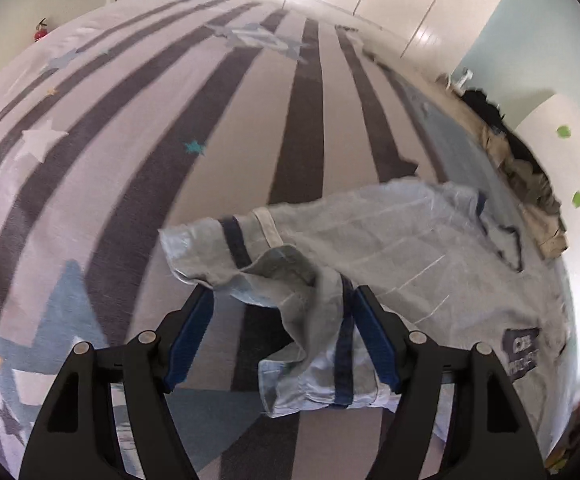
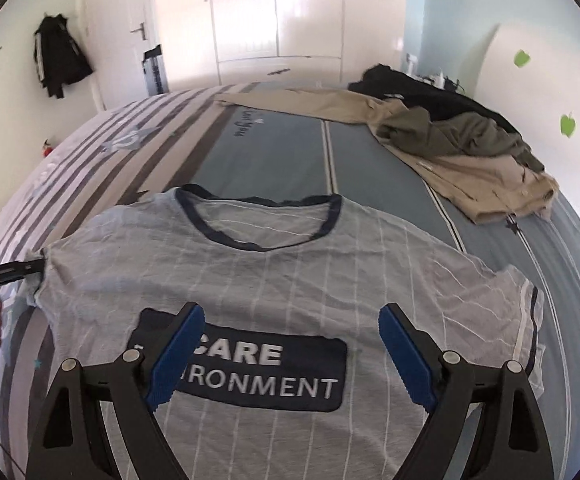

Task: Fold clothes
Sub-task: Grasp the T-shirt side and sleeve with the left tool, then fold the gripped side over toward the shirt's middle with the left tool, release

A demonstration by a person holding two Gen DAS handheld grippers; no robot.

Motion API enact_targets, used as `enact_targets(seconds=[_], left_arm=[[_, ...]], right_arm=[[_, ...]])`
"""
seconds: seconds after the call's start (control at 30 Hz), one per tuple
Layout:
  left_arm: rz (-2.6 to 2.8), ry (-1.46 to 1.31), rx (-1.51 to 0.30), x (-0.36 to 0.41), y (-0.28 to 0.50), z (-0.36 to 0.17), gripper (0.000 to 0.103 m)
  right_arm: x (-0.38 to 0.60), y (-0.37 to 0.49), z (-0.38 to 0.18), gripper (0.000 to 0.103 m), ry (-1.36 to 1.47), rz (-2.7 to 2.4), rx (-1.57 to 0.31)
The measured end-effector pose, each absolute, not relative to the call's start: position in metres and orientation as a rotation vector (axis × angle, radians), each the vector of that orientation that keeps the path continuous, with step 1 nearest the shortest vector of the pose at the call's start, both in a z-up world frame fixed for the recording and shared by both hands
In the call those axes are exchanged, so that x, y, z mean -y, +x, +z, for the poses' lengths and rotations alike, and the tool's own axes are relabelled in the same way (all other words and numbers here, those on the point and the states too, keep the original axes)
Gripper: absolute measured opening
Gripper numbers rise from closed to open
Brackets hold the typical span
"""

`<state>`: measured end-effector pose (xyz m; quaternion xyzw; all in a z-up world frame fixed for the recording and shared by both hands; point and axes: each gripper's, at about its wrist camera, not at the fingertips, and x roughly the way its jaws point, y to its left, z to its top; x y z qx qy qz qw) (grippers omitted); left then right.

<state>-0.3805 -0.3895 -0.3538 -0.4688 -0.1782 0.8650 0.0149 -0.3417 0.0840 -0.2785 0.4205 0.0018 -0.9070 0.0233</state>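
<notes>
1. One pale blue-grey T-shirt (image 2: 290, 280) lies front-up on the bed (image 2: 266, 156), its thin crinkled fabric crossed by fine white stripes, with a dark navy rounded neckband and a navy patch printed in white letters.
2. The left tool (image 1: 282, 320) stands wide, its blue ribbed pads spread apart; the crumpled left sleeve (image 1: 274, 276) with its navy band drapes between them and over the right pad, but I cannot tell whether anything is gripped.
3. The right tool (image 2: 290, 344) hovers over the chest patch (image 2: 258, 372), jaws wide, holding nothing.
4. The bedcover shows broad grey and dark stripes with scattered star shapes on the left, and a smooth blue panel with thin white lines on the right.
5. A loose heap of clothes (image 2: 461, 148) in tan, olive and black sits well apart from the shirt, near the far right edge of the bed.
6. A dark jacket (image 2: 60, 58) hangs on the wall beside a white door.
</notes>
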Motion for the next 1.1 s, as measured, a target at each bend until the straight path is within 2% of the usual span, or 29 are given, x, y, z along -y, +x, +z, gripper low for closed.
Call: enact_targets(seconds=[0.03, 0.2, 0.37, 0.57, 0.6, 0.63, 0.73, 0.9, 1.1], left_arm=[[2.692, -1.467, 0.599, 0.395, -0.383, -0.353, 0.079], [2.612, -1.617, 0.687, 0.398, -0.403, -0.365, 0.080], [2.551, -1.695, 0.672, 0.388, -0.402, -0.374, 0.081], [2.690, -1.601, 0.584, 0.378, -0.404, -0.371, 0.080], [2.709, -1.568, 0.566, 0.376, -0.406, -0.370, 0.063], [2.724, -1.576, 0.519, 0.372, -0.408, -0.371, 0.038], [2.736, -1.617, 0.413, 0.363, -0.412, -0.375, 0.015], [2.731, -1.504, 0.397, 0.363, -0.398, -0.359, 0.010], [2.755, -1.377, 0.327, 0.345, -0.376, -0.316, 0.010]], right_arm=[[-0.087, -0.343, -0.280, 0.087, 1.307, -2.812, 0.002], [-0.115, -0.351, -0.288, 0.087, 1.318, -2.849, 0.042], [-0.183, -0.358, -0.299, 0.087, 1.389, -2.943, 0.110], [-0.269, -0.349, -0.307, 0.087, 1.472, -3.021, 0.150], [-0.280, -0.346, -0.306, 0.087, 1.464, -3.028, 0.165], [-0.286, -0.343, -0.305, 0.087, 1.457, -3.030, 0.170], [-0.296, -0.337, -0.303, 0.087, 1.452, -3.026, 0.164], [-0.286, -0.336, -0.306, 0.087, 1.442, -2.987, 0.154], [-0.263, -0.337, -0.310, 0.087, 1.417, -2.925, 0.112]])
